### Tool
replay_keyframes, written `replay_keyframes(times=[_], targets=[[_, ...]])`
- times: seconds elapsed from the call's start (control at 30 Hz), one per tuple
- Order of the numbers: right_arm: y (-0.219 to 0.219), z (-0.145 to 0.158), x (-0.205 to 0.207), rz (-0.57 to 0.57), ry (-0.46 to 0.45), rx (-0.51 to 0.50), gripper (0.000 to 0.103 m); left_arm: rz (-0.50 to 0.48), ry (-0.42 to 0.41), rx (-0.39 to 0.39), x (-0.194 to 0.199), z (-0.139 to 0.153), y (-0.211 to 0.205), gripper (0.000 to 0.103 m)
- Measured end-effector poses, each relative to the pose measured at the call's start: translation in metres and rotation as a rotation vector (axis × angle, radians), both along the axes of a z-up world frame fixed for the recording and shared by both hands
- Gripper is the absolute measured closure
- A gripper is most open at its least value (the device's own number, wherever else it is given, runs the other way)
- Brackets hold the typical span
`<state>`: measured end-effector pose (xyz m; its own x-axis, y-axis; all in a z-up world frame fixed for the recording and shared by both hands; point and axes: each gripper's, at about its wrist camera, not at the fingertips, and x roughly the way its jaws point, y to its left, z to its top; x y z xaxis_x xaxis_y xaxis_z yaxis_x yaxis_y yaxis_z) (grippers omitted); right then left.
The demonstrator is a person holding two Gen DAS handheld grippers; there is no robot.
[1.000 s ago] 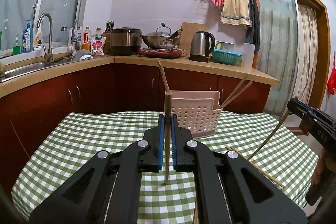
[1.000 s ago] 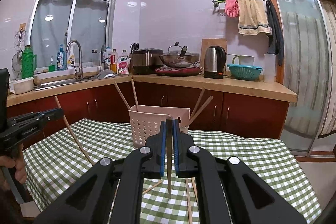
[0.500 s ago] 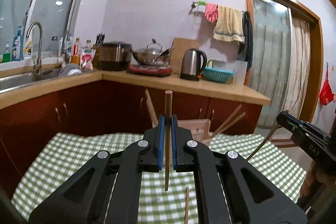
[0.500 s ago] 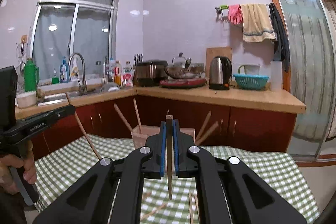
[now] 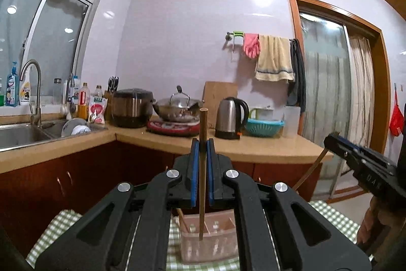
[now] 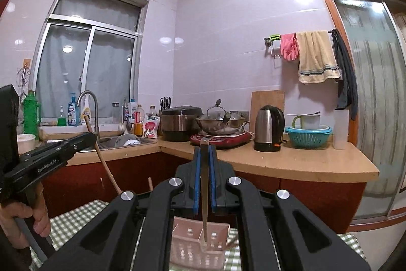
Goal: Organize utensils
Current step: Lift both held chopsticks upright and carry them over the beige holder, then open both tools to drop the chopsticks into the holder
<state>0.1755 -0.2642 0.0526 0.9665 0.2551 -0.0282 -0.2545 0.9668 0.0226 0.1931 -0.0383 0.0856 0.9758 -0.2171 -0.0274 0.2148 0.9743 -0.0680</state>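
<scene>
My left gripper (image 5: 202,144) is shut on a wooden chopstick (image 5: 202,184) held upright, its lower tip over the pink perforated utensil basket (image 5: 210,245) on the checked table. My right gripper (image 6: 204,151) is shut on another chopstick (image 6: 205,194), also upright, tip just above the same basket (image 6: 198,245). Each gripper shows in the other's view: the right one (image 5: 360,164) with its chopstick at the right edge, the left one (image 6: 50,156) with its chopstick (image 6: 104,164) at the left. A chopstick (image 5: 183,220) leans inside the basket.
The green-checked tablecloth (image 5: 58,227) covers the table below. Behind stands a wooden counter (image 6: 279,164) with a kettle (image 6: 269,128), wok, rice cooker, sink (image 5: 20,133) and a teal colander. A sliding door is at the right.
Both grippers have risen and moved forward over the basket with their chopsticks, so the basket now sits low, right under the tips. The loose chopsticks on the table have dropped out of view.
</scene>
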Motion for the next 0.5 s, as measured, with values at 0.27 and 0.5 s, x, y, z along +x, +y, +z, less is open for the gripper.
replay_keyframes(times=[0.27,0.5], targets=[[0.004,-0.028,0.049,0.001,0.097,-0.005,0.096,0.015,0.038,-0.004,0.045,-0.02,-0.01,0.097],[0.005,-0.061,0.067,0.004,0.179,-0.005,0.096,0.024,0.123,0.0,0.074,-0.06,-0.01,0.097]])
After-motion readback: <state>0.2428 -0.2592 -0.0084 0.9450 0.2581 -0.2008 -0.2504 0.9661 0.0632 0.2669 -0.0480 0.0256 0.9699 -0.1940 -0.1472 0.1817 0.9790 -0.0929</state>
